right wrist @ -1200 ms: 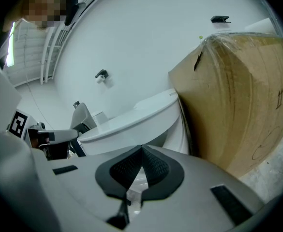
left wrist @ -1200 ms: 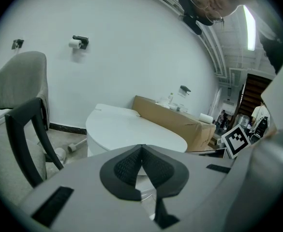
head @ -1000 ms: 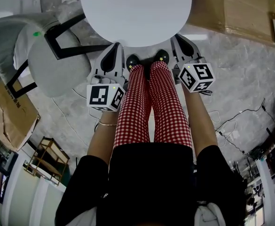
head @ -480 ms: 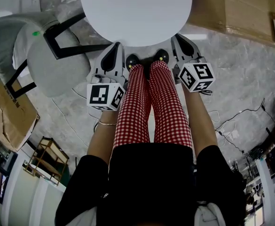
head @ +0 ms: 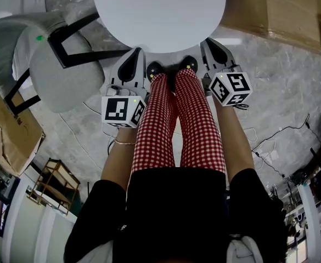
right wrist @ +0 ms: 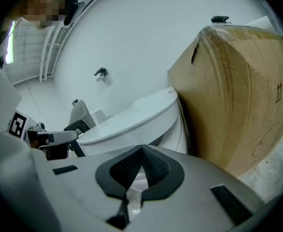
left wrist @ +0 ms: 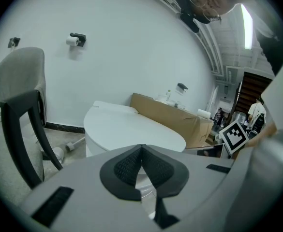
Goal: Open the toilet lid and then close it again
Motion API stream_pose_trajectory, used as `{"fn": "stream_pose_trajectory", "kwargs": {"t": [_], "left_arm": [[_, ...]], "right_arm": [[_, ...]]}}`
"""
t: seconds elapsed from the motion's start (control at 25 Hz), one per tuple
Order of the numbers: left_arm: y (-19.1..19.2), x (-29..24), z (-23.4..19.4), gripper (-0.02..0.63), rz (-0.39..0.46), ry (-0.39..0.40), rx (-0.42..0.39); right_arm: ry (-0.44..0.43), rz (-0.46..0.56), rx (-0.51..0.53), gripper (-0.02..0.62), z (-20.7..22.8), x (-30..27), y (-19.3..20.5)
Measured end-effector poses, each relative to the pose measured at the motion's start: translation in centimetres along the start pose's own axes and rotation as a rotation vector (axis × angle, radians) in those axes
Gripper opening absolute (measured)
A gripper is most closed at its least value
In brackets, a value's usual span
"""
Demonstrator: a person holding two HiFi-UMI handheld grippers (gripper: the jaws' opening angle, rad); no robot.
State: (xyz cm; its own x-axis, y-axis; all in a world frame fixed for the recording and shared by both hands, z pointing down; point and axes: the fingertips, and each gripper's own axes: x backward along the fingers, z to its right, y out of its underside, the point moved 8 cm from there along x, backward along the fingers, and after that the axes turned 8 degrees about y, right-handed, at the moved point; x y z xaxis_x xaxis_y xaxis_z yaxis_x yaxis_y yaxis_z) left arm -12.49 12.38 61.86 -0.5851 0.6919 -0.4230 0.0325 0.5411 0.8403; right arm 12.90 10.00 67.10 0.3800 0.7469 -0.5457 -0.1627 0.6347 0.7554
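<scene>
"What was the floor (head: pixel 281 81) like?"
"It was grey stone with pale streaks."
"What stood on it?"
"A white toilet (head: pixel 158 12), a grey chair (head: pixel 61 73) on its left and a big brown box (head: pixel 283 7) on its right."
"Anything else?"
"Thin wires (head: pixel 281 130) lay on the right, some flat cardboard (head: pixel 9 138) on the left, and two black shoes (head: pixel 189 64) stood by the toilet."

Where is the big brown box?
In the head view the brown cardboard box lies at the top right, just right of the closed white toilet. The right gripper view shows it close beside the toilet.
</scene>
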Motion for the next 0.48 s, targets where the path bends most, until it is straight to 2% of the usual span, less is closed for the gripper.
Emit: {"fn": "stream_pose_trajectory", "kwargs": {"t": [0.48], "left_arm": [[1.2,-0.3,-0.5,0.005,-0.011,0.003,0.009]], "right_arm": [[0.0,-0.011,-0.006,0.02,0.3,-0.7,1.1]]}}
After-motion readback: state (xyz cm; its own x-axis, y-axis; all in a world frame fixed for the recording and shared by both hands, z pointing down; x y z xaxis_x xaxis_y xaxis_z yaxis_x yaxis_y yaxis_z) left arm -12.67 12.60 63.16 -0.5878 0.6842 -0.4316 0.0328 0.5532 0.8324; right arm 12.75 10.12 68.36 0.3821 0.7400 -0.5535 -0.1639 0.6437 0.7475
